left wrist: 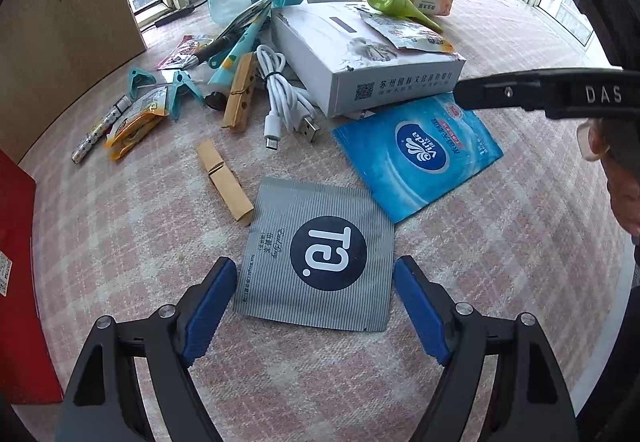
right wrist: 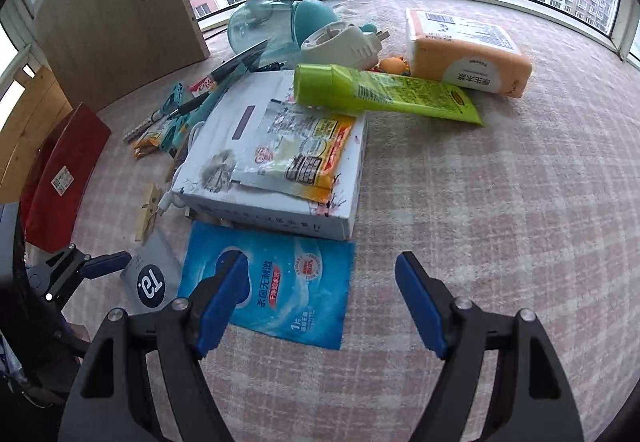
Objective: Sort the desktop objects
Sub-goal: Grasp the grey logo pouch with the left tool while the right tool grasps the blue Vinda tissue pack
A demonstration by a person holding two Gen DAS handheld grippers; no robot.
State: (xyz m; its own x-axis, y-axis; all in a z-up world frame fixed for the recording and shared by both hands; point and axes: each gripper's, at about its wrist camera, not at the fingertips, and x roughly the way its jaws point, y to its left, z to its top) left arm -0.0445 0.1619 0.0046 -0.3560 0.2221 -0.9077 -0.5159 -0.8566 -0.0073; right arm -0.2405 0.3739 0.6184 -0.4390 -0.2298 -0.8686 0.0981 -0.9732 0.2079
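A grey striped tea sachet (left wrist: 316, 258) lies flat on the checked cloth, and my left gripper (left wrist: 314, 274) stands open with one blue finger on each side of it. The sachet (right wrist: 154, 276) also shows in the right wrist view, beside the left gripper's fingers (right wrist: 106, 264). My right gripper (right wrist: 320, 274) is open above the cloth, its left finger over a blue Vinda wipe packet (right wrist: 280, 282). That blue packet (left wrist: 420, 153) lies in front of a white box (left wrist: 360, 53). A green tube (right wrist: 376, 91) and a yellow-white sachet (right wrist: 296, 157) rest on the white box (right wrist: 224, 145).
Two wooden clothespins (left wrist: 224, 179), a white USB cable (left wrist: 280, 97), teal clips (left wrist: 180, 89), pens and small sachets litter the left. A teal bottle (right wrist: 272, 21), white plug (right wrist: 340, 43) and orange tissue pack (right wrist: 464, 49) lie behind. A red box (right wrist: 64, 173) stands left.
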